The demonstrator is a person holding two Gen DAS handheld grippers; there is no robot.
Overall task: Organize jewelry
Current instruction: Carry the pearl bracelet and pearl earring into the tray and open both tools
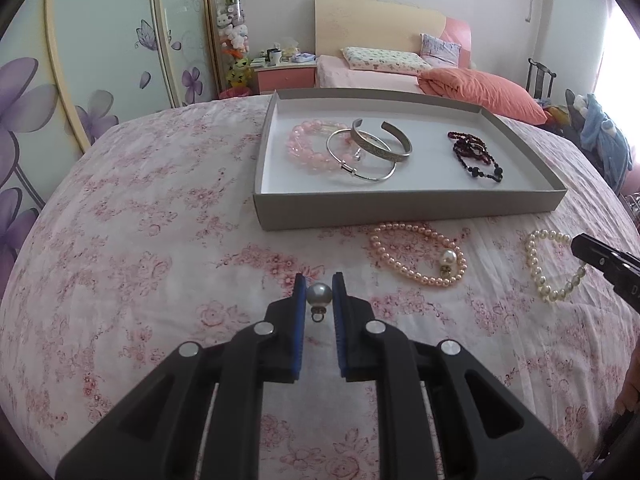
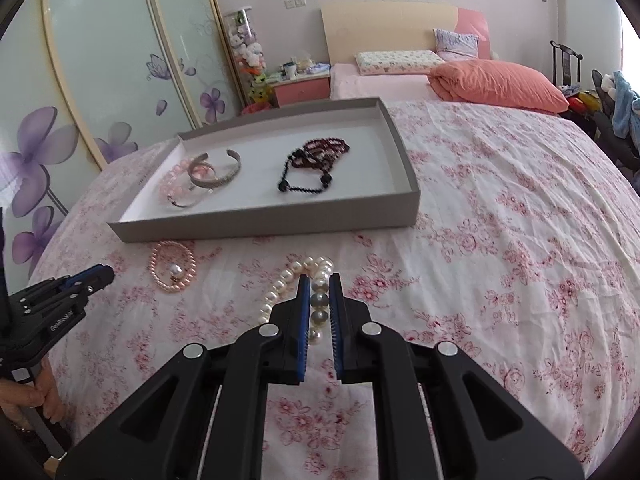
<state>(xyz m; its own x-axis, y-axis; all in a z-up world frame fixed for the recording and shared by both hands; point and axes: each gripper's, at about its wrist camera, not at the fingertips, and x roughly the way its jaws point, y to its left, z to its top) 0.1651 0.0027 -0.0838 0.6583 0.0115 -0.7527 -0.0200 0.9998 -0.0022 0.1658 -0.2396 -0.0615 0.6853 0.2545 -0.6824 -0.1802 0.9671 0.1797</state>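
Pearls sit closest in both views. The left claw point(image 1: 319, 294) has its blue pads on each side of a round grey pearl earring point(image 1: 319, 296) with a little ring below; it is hard to tell if both pads touch it. The right claw point(image 2: 319, 294) is apart around the white pearl bracelet point(image 2: 298, 290), and some beads are hidden behind the black fingers. Both lie on the bed cover point(image 1: 140, 248), which is soft, wrinkly and white with pink flowers. A little farther is a pink pearl bracelet point(image 1: 416, 254) with one big pearl inside its loop. Behind it stands a flat grey cardboard box point(image 1: 400, 210), white inside. It holds pink glassy beads point(image 1: 308, 148), two shiny silver bangles point(image 1: 376, 148) that overlap, and a dark bead string point(image 1: 476, 156) in a tangle. Far back are pillows and a flowery wardrobe.
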